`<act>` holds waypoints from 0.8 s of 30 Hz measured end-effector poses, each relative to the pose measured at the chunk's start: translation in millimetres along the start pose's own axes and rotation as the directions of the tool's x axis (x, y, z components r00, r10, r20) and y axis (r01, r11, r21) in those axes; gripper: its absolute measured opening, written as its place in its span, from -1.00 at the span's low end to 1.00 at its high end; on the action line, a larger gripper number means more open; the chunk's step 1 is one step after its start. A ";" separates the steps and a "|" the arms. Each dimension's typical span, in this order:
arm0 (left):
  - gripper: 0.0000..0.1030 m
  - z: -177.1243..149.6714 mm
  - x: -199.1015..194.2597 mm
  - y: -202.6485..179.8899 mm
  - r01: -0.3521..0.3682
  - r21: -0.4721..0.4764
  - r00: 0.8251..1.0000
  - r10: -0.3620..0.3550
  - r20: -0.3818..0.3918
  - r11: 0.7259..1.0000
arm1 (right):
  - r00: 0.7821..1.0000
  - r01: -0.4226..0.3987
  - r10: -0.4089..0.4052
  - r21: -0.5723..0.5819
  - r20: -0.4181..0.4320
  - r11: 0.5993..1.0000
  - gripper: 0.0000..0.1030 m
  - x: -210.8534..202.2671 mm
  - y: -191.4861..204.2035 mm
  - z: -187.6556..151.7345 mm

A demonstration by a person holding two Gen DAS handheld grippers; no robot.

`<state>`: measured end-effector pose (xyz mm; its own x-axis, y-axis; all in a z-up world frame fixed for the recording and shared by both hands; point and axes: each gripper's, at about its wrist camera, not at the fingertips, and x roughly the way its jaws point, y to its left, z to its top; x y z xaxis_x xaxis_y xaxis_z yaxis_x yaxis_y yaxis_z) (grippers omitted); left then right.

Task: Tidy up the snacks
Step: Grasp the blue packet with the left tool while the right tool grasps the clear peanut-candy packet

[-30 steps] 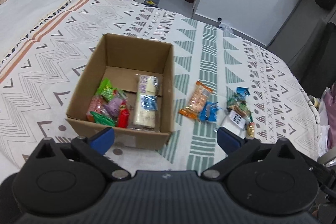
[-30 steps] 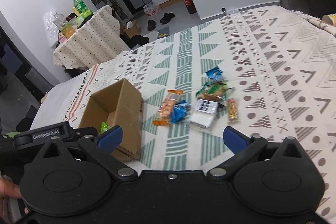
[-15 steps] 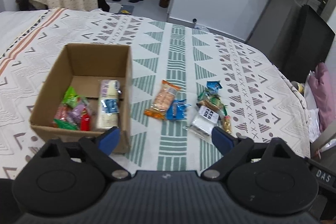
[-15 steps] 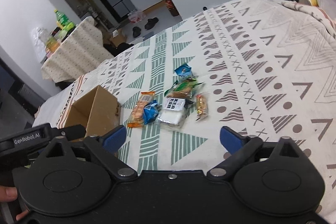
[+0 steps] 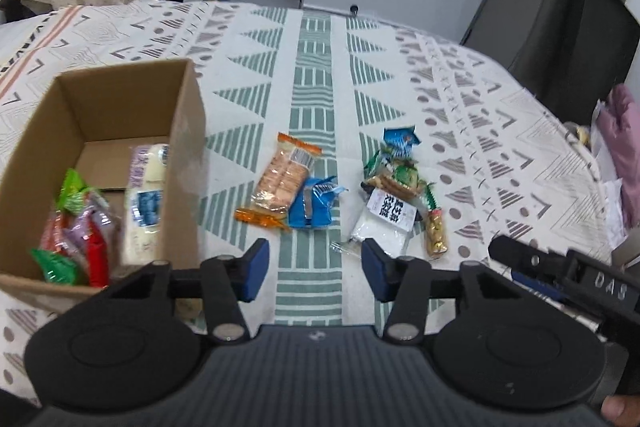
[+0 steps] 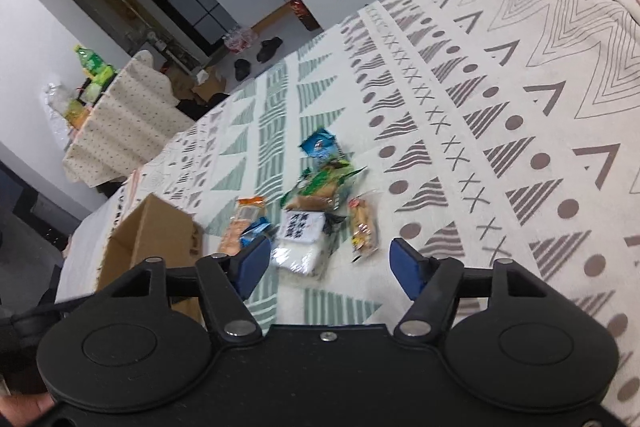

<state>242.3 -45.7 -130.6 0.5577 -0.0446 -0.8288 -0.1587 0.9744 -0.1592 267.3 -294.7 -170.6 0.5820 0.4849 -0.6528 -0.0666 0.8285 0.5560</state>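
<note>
**Both tongs open and empty above the snacks on the bed**

The left tongs are spread apart, holding and touching nothing. They hover over the patterned bed, just short of the loose snacks. The right tongs are likewise released and empty, a little wider than the left.

Ahead of the left tongs, slightly left of their gap, lies an orange cracker pack. Its long axis runs away from the tongs, leaning right at the far end. A blue packet lies against its near right side, overlapping its corner.

Ahead and right of the left tongs sits a second cluster: a white pouch with a black-lettered label, a green wrapper behind it, a small blue packet farthest off, and a thin golden bar on the right, lengthwise toward the tongs.

In the right wrist view the white pouch lies just beyond the left fingertip, and the golden bar falls within the gap, farther out.

The open box stands to the left, holding a long white pack along its right wall and several small colourful wrappers.
</note>
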 end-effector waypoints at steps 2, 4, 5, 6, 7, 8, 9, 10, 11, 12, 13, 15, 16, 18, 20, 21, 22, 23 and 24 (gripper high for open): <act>-0.14 1.7 9.9 -3.4 0.005 0.008 1.000 -0.005 -0.015 1.000 | 1.000 0.000 0.000 0.009 0.005 1.000 0.25 6.6 -1.9 3.5; -0.19 3.8 18.3 -7.8 0.004 0.023 1.000 -0.003 -0.017 1.000 | 1.000 0.000 0.000 0.008 0.004 1.000 0.24 14.4 -2.7 6.8; -0.21 5.2 22.6 -9.6 0.000 0.031 1.000 0.001 -0.017 1.000 | 1.000 0.001 -0.001 0.007 0.002 1.000 0.24 18.0 -2.3 7.6; -0.25 6.7 26.8 -10.7 -0.004 0.034 1.000 0.005 -0.016 0.999 | 1.000 0.001 -0.001 0.008 0.002 1.000 0.23 22.0 -3.2 9.1; -0.28 8.2 31.5 -11.3 -0.012 0.031 1.000 0.012 -0.016 0.999 | 1.000 -0.001 0.001 0.009 0.001 1.000 0.22 26.0 -3.7 10.0; -0.29 9.8 36.6 -12.2 -0.018 0.027 1.000 0.019 -0.015 0.999 | 1.000 0.000 0.000 0.009 -0.001 1.000 0.21 30.0 -4.4 11.3; -0.30 11.3 41.5 -12.7 -0.018 0.027 1.000 0.019 -0.014 0.999 | 1.000 0.003 -0.003 0.005 -0.006 1.000 0.19 34.0 -5.0 12.7; -0.32 12.6 47.5 -13.5 -0.021 0.031 1.000 0.022 -0.012 0.999 | 1.000 0.003 -0.003 0.002 -0.009 1.000 0.17 37.8 -5.7 14.1; -0.33 13.7 53.2 -13.9 -0.025 0.035 1.000 0.026 -0.013 0.999 | 1.000 0.000 0.000 0.002 -0.011 1.000 0.17 41.2 -6.6 15.1; -0.35 14.7 57.9 -13.6 -0.026 0.037 1.000 0.027 -0.014 0.999 | 1.000 -0.001 0.001 0.001 -0.014 1.000 0.16 43.9 -7.5 15.6; -0.36 15.6 63.2 -13.0 -0.025 0.036 1.000 0.026 -0.013 0.999 | 1.000 -0.002 0.002 -0.003 -0.018 1.000 0.15 47.3 -8.2 16.0; -0.38 17.6 73.8 -10.5 -0.027 0.030 1.000 0.027 -0.012 0.999 | 1.000 0.004 -0.004 -0.011 -0.030 1.000 0.12 52.9 -8.8 16.0; -0.39 18.6 78.1 -8.8 -0.031 0.021 0.999 0.032 -0.013 0.999 | 0.999 0.007 -0.008 -0.015 -0.039 1.000 0.10 55.9 -9.6 15.6; -0.44 20.4 86.8 -4.5 -0.037 0.005 0.999 0.037 -0.016 0.999 | 0.999 0.012 -0.013 -0.011 -0.052 1.000 0.09 59.9 -11.0 15.2; -0.46 20.5 92.6 -1.9 -0.043 -0.002 0.999 0.043 -0.020 0.999 | 0.998 0.015 -0.016 -0.006 -0.063 1.000 0.07 63.7 -12.5 14.9; -0.46 20.5 94.5 -0.9 -0.041 -0.004 0.999 0.041 -0.018 0.999 | 0.998 0.016 -0.017 -0.005 -0.065 1.000 0.05 65.2 -12.8 15.4; -0.46 20.6 95.9 -0.9 -0.044 -0.001 0.999 0.044 -0.014 0.999 | 0.998 0.014 -0.015 -0.003 -0.066 1.000 0.05 66.0 -13.0 16.0; -0.46 21.0 97.0 -1.8 -0.048 0.007 0.999 0.048 -0.007 0.999 | 0.998 0.011 -0.011 -0.001 -0.064 1.000 0.05 66.6 -13.5 16.6; -0.46 21.7 98.1 -2.7 -0.049 0.012 0.999 0.049 -0.004 0.999 | 0.998 0.011 -0.011 0.001 -0.064 1.000 0.05 67.1 -14.2 17.0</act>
<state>315.1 -48.0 -199.8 0.5463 0.0026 -0.8376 -0.1763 0.9780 -0.1119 321.1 -278.7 -213.6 0.5297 0.4924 -0.6906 -0.0589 0.8336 0.5492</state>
